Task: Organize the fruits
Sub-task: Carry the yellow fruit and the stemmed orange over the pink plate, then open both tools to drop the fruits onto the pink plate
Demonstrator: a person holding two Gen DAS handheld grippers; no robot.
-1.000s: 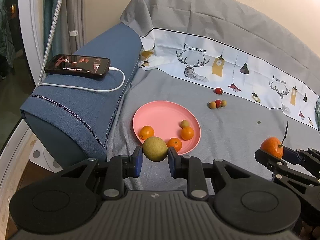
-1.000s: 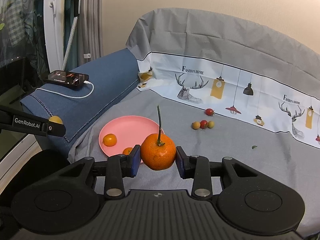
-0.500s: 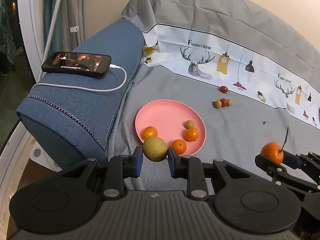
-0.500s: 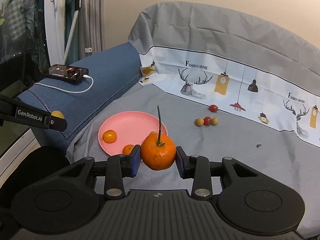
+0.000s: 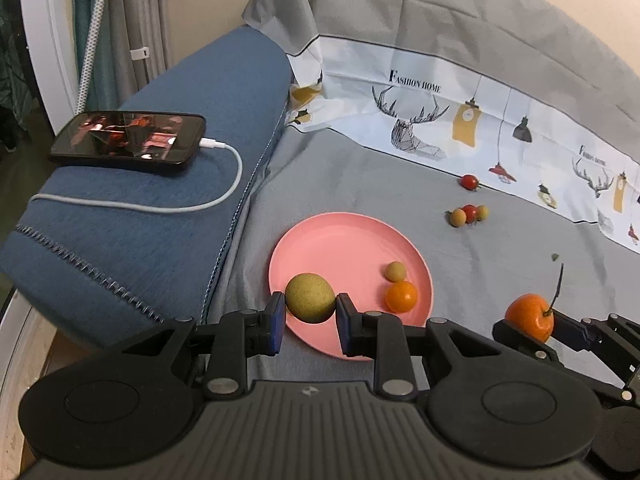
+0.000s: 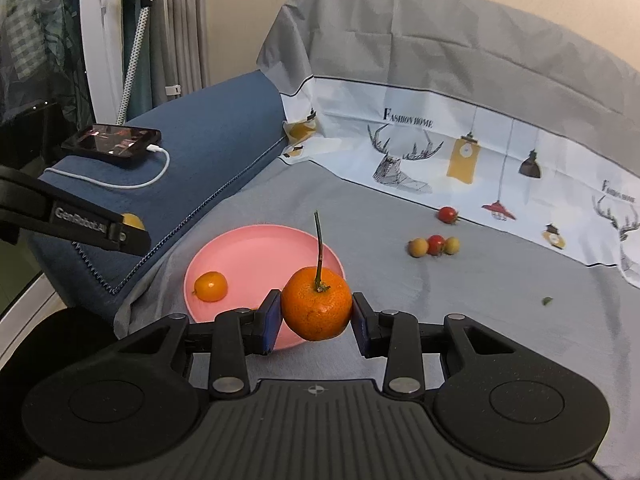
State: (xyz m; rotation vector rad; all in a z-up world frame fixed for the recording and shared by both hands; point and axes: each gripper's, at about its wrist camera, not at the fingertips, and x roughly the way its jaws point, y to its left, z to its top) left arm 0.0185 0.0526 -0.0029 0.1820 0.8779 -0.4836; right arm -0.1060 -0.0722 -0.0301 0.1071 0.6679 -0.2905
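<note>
My left gripper point(image 5: 310, 312) is shut on a round yellow-green fruit point(image 5: 310, 297), held over the near left part of the pink plate point(image 5: 340, 240). On the plate lie a small orange point(image 5: 401, 297) and a small tan fruit point(image 5: 396, 271). My right gripper point(image 6: 316, 322) is shut on a stemmed tangerine point(image 6: 317, 309), just off the plate's point(image 6: 256, 248) near right rim; a small orange point(image 6: 211, 286) lies on the plate's left side. The tangerine point(image 5: 529, 317) also shows at the right in the left wrist view. Loose red and tan small fruits point(image 6: 434, 245) and a lone cherry tomato point(image 6: 447, 214) lie farther back.
A grey cloth point(image 5: 360, 184) covers the sofa seat. A blue armrest point(image 5: 168, 184) at the left carries a phone point(image 5: 128, 141) on a white cable. The printed backrest cloth point(image 6: 460, 152) rises behind. A tiny green scrap point(image 6: 547, 301) lies at the right.
Both grippers moved forward and lower toward the plate, each keeping its fruit. The plate is now closer; the left fruit now hangs over its near part and hides two of the oranges.
</note>
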